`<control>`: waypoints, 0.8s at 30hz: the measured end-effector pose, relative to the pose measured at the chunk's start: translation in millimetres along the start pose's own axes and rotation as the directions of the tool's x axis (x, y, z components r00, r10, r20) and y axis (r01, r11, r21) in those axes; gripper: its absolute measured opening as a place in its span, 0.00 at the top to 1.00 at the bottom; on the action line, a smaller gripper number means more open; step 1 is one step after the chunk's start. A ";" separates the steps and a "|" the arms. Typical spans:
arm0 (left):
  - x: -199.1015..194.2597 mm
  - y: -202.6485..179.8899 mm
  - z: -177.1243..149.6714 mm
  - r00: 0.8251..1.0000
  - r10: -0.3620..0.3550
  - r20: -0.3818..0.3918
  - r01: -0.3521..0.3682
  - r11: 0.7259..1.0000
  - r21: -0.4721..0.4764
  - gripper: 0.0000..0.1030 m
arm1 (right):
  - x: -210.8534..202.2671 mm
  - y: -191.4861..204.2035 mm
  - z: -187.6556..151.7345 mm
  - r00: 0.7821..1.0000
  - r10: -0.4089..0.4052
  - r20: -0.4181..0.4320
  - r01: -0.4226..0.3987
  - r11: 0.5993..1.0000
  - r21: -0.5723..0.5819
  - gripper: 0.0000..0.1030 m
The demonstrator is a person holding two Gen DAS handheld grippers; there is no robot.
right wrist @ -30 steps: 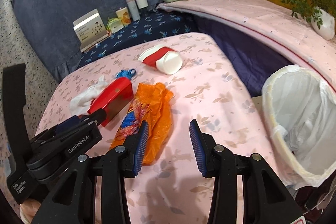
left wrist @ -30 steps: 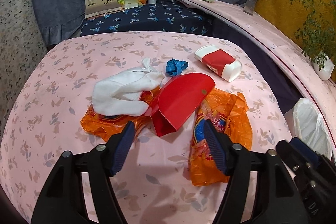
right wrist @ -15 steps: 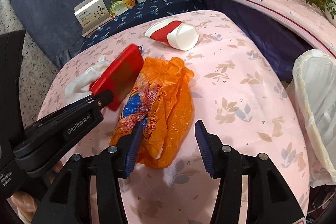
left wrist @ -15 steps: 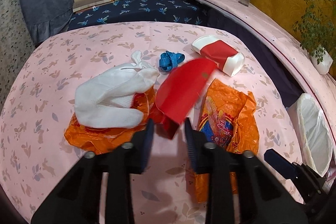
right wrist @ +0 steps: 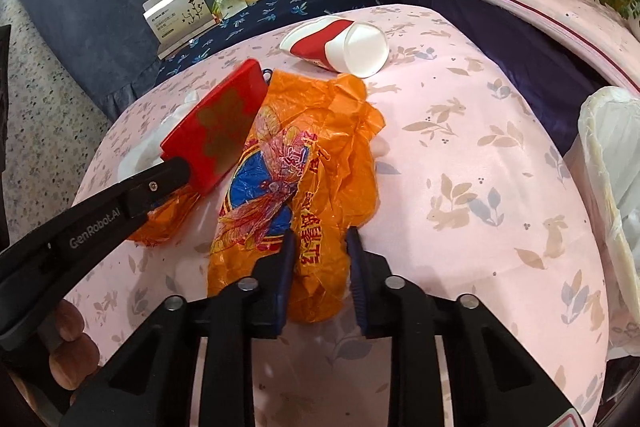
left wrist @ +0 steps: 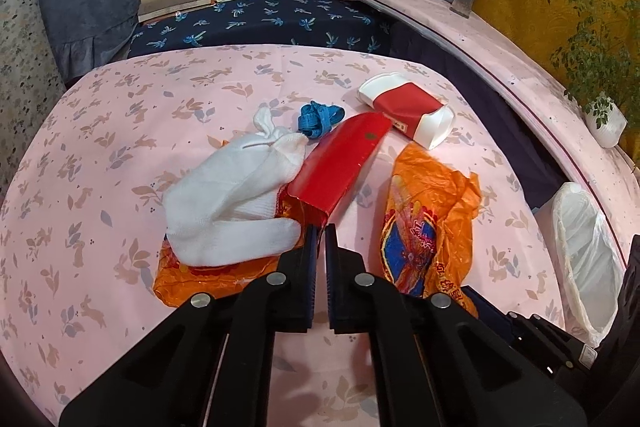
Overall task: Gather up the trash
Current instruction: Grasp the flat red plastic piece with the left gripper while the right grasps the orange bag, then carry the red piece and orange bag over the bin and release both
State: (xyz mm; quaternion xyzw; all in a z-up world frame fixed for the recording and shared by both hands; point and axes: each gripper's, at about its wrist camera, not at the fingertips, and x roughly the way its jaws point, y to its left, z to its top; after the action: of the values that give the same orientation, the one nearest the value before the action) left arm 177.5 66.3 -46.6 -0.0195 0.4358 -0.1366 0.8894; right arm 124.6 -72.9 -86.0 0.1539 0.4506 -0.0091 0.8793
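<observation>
On the pink leaf-and-rabbit-printed cloth of the worktop (left wrist: 120,131) we see, furthest left, a white knitted glove (left wrist: 236,199) lying across a crumpled orange plastic bag (left wrist: 208,271); just beyond the glove's cuff sits a small knot of blue ribbon (left wrist: 320,119). Our left gripper (left wrist: 319,231) has its fingers drawn nearly together on the near corner of a flat red paper envelope (left wrist: 340,163); the envelope runs away from the tips toward the ribbon, its near end touching the glove and the orange bag beneath. From the right wrist camera the same envelope (right wrist: 218,129) stands tilted off the cloth, held at its lower edge by the left gripper (right wrist: 176,173).

Right of the envelope a second orange plastic bag with a blue and red printed emblem (left wrist: 424,223) lies flat on the cloth; beyond it a red-and-white paper cup (left wrist: 408,111) lies on its side, its open mouth facing right. Our right gripper (right wrist: 320,239) is lowered over the near end of that printed bag (right wrist: 304,171); its fingers stand partly apart with the crumpled plastic bunched between them, and we cannot tell whether the pads press it yet. The cup (right wrist: 340,45) lies well beyond the bag. At the far right, off the worktop's edge, stands a bin lined with a white plastic bag (right wrist: 608,171), well apart from both grippers.
</observation>
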 end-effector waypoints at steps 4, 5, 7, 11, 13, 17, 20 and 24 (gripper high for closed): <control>-10.6 -8.3 1.9 1.000 -0.013 0.018 0.013 1.000 0.007 0.98 | -15.6 -5.4 3.6 0.999 -0.017 0.039 0.017 1.000 0.005 0.82; -13.6 -10.8 2.2 1.000 -0.015 0.024 0.015 1.000 0.012 0.98 | -19.8 -6.4 5.0 0.999 -0.021 0.050 0.021 1.000 0.004 0.83; -20.0 -16.3 3.0 0.999 -0.022 0.037 0.021 1.000 0.020 0.98 | -29.6 -9.4 7.7 0.997 -0.027 0.077 0.027 1.000 0.006 0.83; -30.8 -29.0 3.6 0.998 -0.047 0.048 0.045 0.998 0.033 0.99 | -50.2 -18.1 12.7 0.992 -0.035 0.125 0.033 0.999 0.017 0.83; -36.4 -37.2 3.5 0.997 -0.062 0.055 0.060 0.997 0.043 1.00 | -60.2 -24.5 15.1 0.989 -0.038 0.145 0.034 0.999 0.029 0.83; -46.8 -55.4 2.1 0.995 -0.077 0.071 0.072 0.995 0.072 1.00 | -77.6 -37.7 18.0 0.982 -0.050 0.180 0.042 0.998 0.051 0.83; -52.8 -69.3 1.6 0.992 -0.099 0.072 0.092 0.992 0.088 1.00 | -89.2 -49.7 18.3 0.977 -0.061 0.204 0.048 0.996 0.070 0.83; -59.7 -89.2 1.0 0.990 -0.123 0.075 0.113 0.987 0.115 1.00 | -104.5 -66.6 18.5 0.970 -0.081 0.230 0.059 0.993 0.099 0.83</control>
State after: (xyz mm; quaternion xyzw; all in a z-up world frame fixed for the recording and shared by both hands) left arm 123.3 -4.1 13.7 -0.0017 0.3886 -0.2120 0.8967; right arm 66.9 -154.3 -10.3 0.1758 0.3481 -0.0787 0.9174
